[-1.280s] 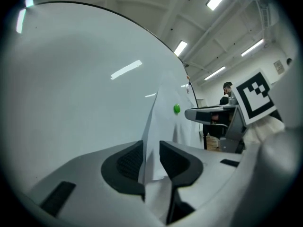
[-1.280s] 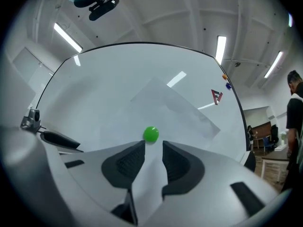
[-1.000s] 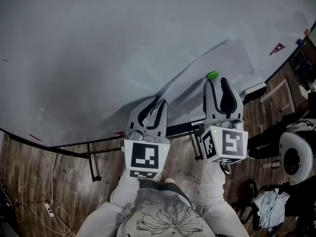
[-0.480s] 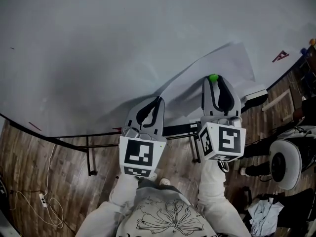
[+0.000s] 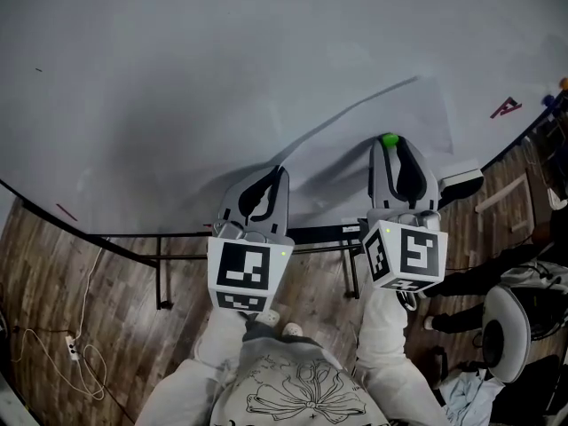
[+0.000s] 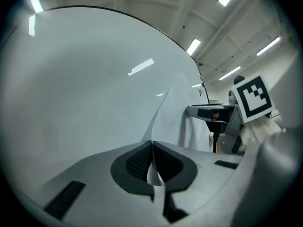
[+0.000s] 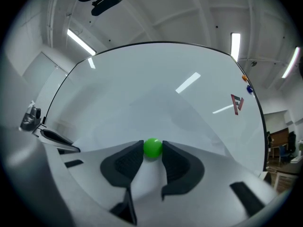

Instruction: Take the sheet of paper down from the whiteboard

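A pale sheet of paper (image 5: 390, 118) lies on the whiteboard (image 5: 177, 69), pinned by a round green magnet (image 5: 388, 138). My left gripper (image 5: 280, 174) is shut on the sheet's lower left corner, which peels away from the board. In the left gripper view the paper (image 6: 173, 108) runs thin between the closed pads of the left gripper (image 6: 152, 148). My right gripper (image 5: 389, 145) points at the board, its jaws closing on the magnet (image 7: 152, 147). Both fingertips of the right gripper (image 7: 152, 150) touch the magnet's sides.
A red mark (image 5: 504, 107) sits on the board to the right of the sheet, with small coloured magnets (image 5: 563, 85) at the edge. The board's black stand (image 5: 160, 282) rests on wooden floor. A cable with a power strip (image 5: 69, 349) lies left; a white round stool (image 5: 510, 313) stands right.
The right jaws have narrowed round the green magnet until they touch it. The left gripper keeps its hold on the paper corner and has barely shifted.
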Demonstrator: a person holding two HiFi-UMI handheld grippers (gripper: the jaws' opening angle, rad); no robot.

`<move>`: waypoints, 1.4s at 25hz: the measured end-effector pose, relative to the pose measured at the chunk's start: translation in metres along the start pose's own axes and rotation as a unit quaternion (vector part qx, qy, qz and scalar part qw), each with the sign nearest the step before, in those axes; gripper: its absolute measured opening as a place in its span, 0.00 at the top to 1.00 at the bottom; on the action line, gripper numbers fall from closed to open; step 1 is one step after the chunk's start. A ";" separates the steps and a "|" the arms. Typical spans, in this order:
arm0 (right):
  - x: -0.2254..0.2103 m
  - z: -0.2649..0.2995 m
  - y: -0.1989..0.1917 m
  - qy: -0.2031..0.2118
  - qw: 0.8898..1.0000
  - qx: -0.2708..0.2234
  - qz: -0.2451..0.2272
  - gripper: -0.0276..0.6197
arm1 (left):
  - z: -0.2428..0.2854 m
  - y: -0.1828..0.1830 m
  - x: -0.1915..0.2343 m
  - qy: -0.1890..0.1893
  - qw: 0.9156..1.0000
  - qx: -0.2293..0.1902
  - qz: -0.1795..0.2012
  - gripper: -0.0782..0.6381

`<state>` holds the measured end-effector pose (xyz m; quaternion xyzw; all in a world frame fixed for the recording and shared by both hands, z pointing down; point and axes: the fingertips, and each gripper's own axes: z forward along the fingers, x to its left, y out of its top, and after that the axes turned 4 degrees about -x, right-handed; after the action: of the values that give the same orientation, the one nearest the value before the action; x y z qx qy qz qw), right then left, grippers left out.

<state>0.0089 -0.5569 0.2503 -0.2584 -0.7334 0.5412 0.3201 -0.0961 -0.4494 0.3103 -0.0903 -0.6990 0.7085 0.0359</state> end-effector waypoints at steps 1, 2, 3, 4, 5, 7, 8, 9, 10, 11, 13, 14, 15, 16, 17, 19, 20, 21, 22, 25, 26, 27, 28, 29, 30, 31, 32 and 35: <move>-0.003 -0.002 0.002 -0.001 1.000 -0.003 0.001 0.77 | -0.002 0.000 0.003 0.005 1.000 0.000 0.001 0.88; -0.006 -0.003 0.004 -0.002 1.000 -0.006 0.002 0.77 | -0.005 0.001 0.006 0.010 1.000 0.000 0.003 0.88; -0.008 -0.004 0.006 -0.004 1.000 -0.008 0.002 0.77 | -0.008 0.001 0.010 0.017 1.000 0.001 0.005 0.88; -0.012 -0.004 0.008 -0.006 1.000 -0.010 0.003 0.77 | -0.011 0.001 0.014 0.024 1.000 0.002 0.006 0.88; -0.015 -0.005 0.010 -0.010 1.000 -0.013 0.004 0.77 | -0.014 0.001 0.018 0.032 0.999 0.004 0.007 0.88; -0.022 -0.006 0.014 -0.017 1.000 -0.019 0.008 0.77 | -0.019 0.000 0.025 0.045 0.999 0.008 0.010 0.88; -0.024 -0.007 0.014 -0.020 1.000 -0.020 0.010 0.77 | -0.022 0.000 0.028 0.051 0.999 0.010 0.012 0.88; -0.026 -0.007 0.014 -0.021 1.000 -0.020 0.011 0.77 | -0.025 0.000 0.031 0.058 0.998 0.012 0.015 0.88; -0.028 -0.007 0.014 -0.021 0.999 -0.020 0.012 0.77 | -0.028 0.000 0.035 0.065 0.998 0.013 0.017 0.88; -0.028 -0.007 0.015 -0.021 0.999 -0.020 0.013 0.77 | -0.032 -0.001 0.040 0.073 0.997 0.015 0.018 0.88; -0.028 -0.007 0.016 -0.021 0.999 -0.021 0.013 0.77 | -0.040 -0.001 0.051 0.089 0.996 0.019 0.020 0.88; -0.028 -0.006 0.016 -0.020 0.999 -0.021 0.013 0.77 | -0.045 -0.002 0.057 0.097 0.995 0.021 0.021 0.88; -0.027 -0.005 0.016 -0.020 0.999 -0.021 0.014 0.77 | -0.049 -0.003 0.064 0.106 0.994 0.022 0.022 0.88; -0.026 -0.003 0.015 -0.019 1.000 -0.020 0.015 0.77 | -0.054 -0.005 0.071 0.115 0.993 0.024 0.022 0.88; -0.024 -0.001 0.014 -0.019 1.000 -0.019 0.015 0.77 | -0.058 -0.007 0.078 0.124 0.992 0.026 0.022 0.88; -0.024 0.001 0.012 -0.019 1.000 -0.017 0.017 0.77 | -0.068 -0.008 0.090 0.140 0.990 0.027 0.020 0.88; -0.025 0.001 0.012 -0.019 1.000 -0.016 0.017 0.77 | -0.073 -0.007 0.094 0.147 0.989 0.027 0.020 0.88; -0.027 0.001 0.011 -0.019 1.000 -0.014 0.017 0.77 | -0.078 -0.006 0.096 0.154 0.988 0.027 0.021 0.88; -0.027 0.002 0.009 -0.017 1.000 -0.010 0.018 0.77 | -0.083 -0.005 0.099 0.160 0.987 0.028 0.022 0.88; -0.021 0.009 0.001 -0.013 1.000 0.003 0.018 0.77 | -0.096 -0.007 0.113 0.174 0.984 0.034 0.024 0.88; -0.019 0.012 0.000 -0.013 1.000 0.005 0.017 0.77 | -0.099 -0.008 0.117 0.176 0.983 0.035 0.024 0.88; -0.017 0.013 0.000 -0.014 1.000 0.006 0.016 0.77 | -0.103 -0.008 0.119 0.178 0.983 0.036 0.024 0.88; -0.017 0.013 0.000 -0.014 1.000 0.006 0.015 0.77 | -0.105 -0.008 0.120 0.179 0.983 0.036 0.024 0.88; -0.017 0.013 0.001 -0.015 1.000 0.006 0.015 0.77 | -0.108 -0.008 0.120 0.179 0.983 0.037 0.024 0.88; -0.017 0.012 0.001 -0.014 1.000 0.005 0.017 0.77 | -0.109 -0.007 0.120 0.179 0.983 0.036 0.023 0.88; -0.017 0.012 0.001 -0.014 1.000 0.005 0.018 0.77 | -0.111 -0.007 0.120 0.179 0.983 0.036 0.022 0.88; -0.017 0.011 0.001 -0.013 1.000 0.004 0.020 0.77 | -0.112 -0.006 0.120 0.179 0.983 0.035 0.022 0.88; -0.016 0.007 0.003 -0.010 0.999 -0.003 0.032 0.71 | -0.114 -0.005 0.119 0.180 0.983 0.034 0.025 0.88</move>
<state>0.0139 -0.5722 0.2431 -0.2770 -0.7296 0.5515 0.2948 -0.1928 -0.3156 0.3054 -0.2322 -0.6542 0.7047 0.1464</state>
